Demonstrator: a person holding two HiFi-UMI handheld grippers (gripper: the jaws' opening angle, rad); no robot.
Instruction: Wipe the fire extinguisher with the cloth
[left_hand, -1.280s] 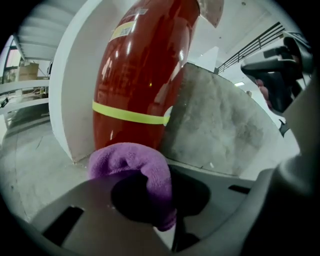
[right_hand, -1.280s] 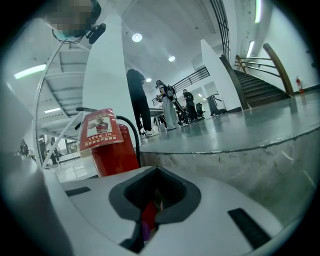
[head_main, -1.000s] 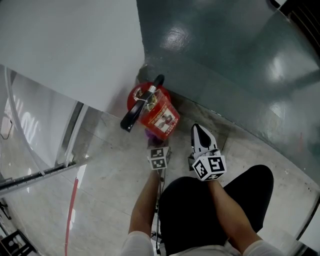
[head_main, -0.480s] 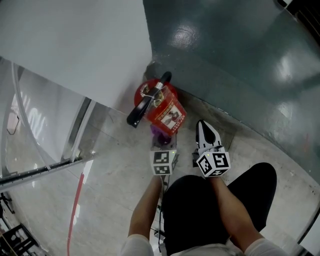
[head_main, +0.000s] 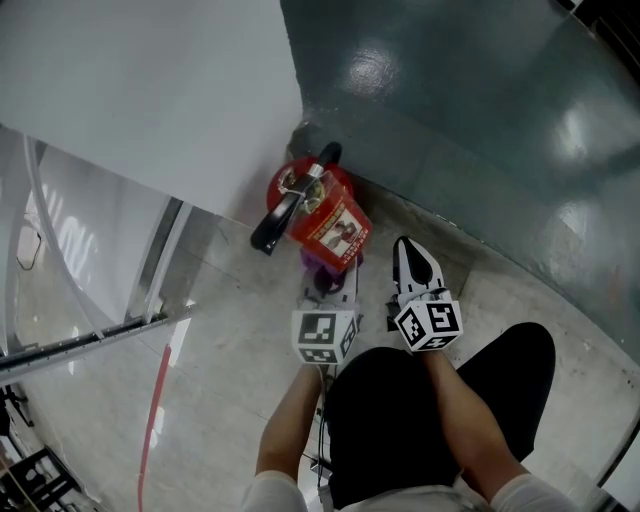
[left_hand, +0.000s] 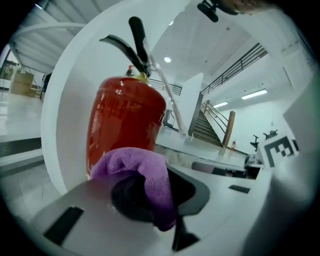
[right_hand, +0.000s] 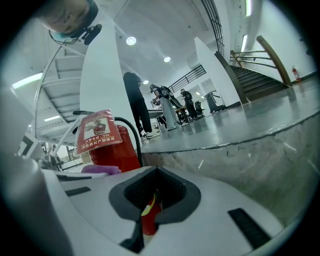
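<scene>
1. The left tool (left_hand: 150, 200) is closed on a purple cloth (left_hand: 142, 172). The cloth is bunched over the jaw tips, so fabric rather than plastic would meet the cylinder.
2. The fire extinguisher (head_main: 312, 205) stands upright on the floor (head_main: 230, 340), tucked into the corner where the white wall (head_main: 150, 90) meets the dark grey wall (head_main: 480, 120). The cloth (head_main: 322, 268) is held just in front of its near side; contact cannot be confirmed.
3. The right tool (head_main: 408, 262) is parked to the right of the extinguisher, apart from it. Its jaws are drawn together, and a small red-and-yellow piece (right_hand: 150, 212) sits in the slot, judged to be gripped. What the piece is cannot be told.
4. A red tag (head_main: 335, 228) hangs on the near side under the black lever (head_main: 285, 215). It is likely to be snagged by an upward stroke.
5. Clearance: open floor is available on the near and left sides. The back of the cylinder is close to both walls, so reach there is judged tight.
</scene>
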